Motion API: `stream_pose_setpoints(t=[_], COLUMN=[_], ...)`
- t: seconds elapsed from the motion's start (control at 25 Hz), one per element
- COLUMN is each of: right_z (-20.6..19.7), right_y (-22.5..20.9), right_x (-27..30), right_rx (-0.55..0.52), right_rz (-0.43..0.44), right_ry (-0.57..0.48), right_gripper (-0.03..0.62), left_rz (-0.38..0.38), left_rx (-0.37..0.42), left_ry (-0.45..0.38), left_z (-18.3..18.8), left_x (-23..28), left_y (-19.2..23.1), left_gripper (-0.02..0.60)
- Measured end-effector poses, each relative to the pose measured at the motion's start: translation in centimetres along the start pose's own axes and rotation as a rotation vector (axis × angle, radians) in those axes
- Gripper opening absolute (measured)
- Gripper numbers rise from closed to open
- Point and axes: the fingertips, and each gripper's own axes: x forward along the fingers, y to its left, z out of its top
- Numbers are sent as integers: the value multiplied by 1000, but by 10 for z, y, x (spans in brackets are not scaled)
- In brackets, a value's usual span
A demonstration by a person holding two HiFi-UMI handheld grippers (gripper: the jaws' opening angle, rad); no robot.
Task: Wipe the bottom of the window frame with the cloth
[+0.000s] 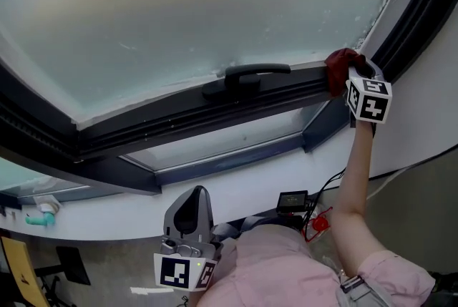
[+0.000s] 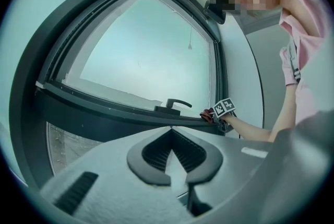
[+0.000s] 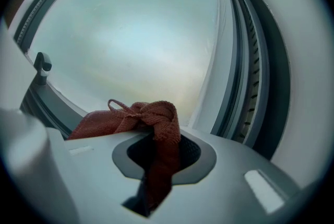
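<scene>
Along the frosted window's bottom frame [image 1: 215, 104], my right hand-held gripper [image 1: 352, 74] clamps the red cloth [image 1: 338, 71] at 2 o'clock, ready to wipe toward 9; left hand-held gripper [image 1: 192, 204] closed, empty.

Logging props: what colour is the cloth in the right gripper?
Reddish-brown; the cloth shows best in the right gripper view.

Cloth [image 3: 141, 116]: rusty red, coarse weave. Window frame [image 1: 215, 116]: dark grey. Glass [image 1: 179, 5]: frosted, pale blue-green. Handle [image 1: 247, 76]: black. Left gripper [image 2: 175, 157]: grey shell, black ribbed lining. Marker cube [image 1: 369, 99]: white, black squares. Shirt [image 1: 286, 270]: pink. Wall [image 1: 429, 112]: white.
</scene>
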Motion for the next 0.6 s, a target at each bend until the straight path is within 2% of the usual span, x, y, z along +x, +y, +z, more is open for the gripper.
stream_pose_setpoints(t=[0.24,0.6], right_z=[1,-3], right_y=[-14,-17], right_x=[9,11], right_rx=[-21,9], right_rz=[-56,-52], right_ry=[13,11], right_gripper=[66,66], left_rz=[-1,11], left_rx=[11,25], left_ry=[-14,-18], left_z=[24,26], left_x=[-5,-4], left_y=[4,14], left_gripper=[-1,0])
